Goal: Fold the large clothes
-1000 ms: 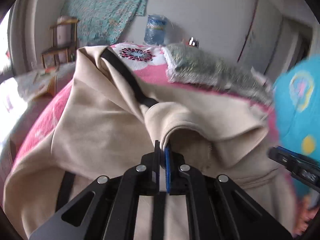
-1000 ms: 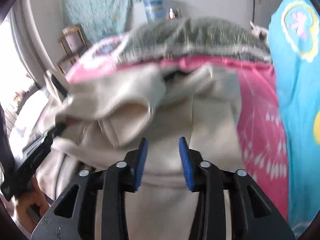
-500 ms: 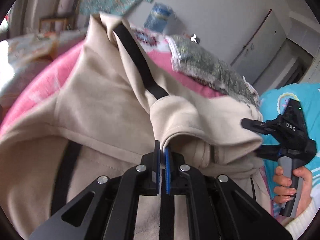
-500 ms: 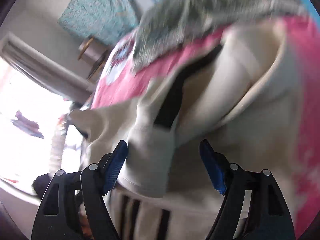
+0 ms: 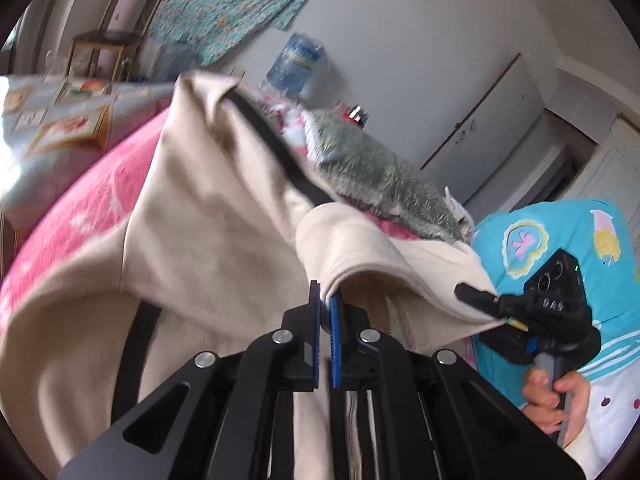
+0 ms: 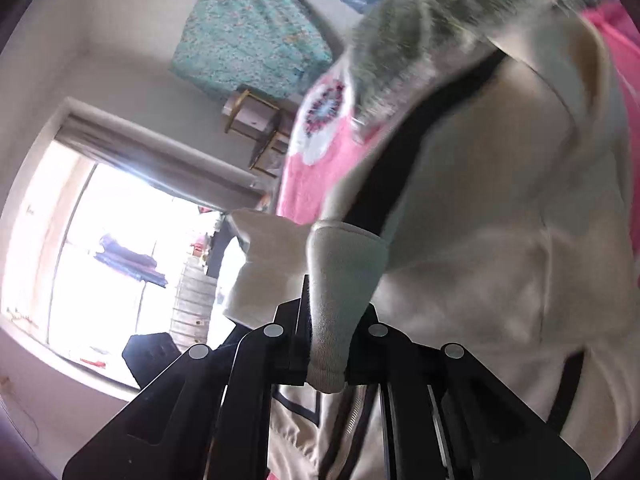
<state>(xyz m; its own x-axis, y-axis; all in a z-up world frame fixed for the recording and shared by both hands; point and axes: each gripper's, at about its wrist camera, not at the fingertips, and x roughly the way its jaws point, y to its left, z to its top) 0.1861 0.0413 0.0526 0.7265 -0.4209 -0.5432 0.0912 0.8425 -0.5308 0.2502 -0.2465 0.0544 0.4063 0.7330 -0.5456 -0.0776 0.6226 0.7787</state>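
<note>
A home bedroom is showing here — a pink bedspread (image 5: pixel 80 208), a wooden chair (image 5: pixel 116 36), a patterned cloth (image 5: pixel 236 4) hanging on the wall.

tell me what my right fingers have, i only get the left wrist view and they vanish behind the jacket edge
Observer: The right gripper is closing on a ribbed cuff of the beige jacket.
Operator: is the cuff between the fingers
Observer: Yes, it hangs down between them, its end past the pads.
Operator: anything behind it on that side
Observer: A bright window, which your view lacks.
</note>
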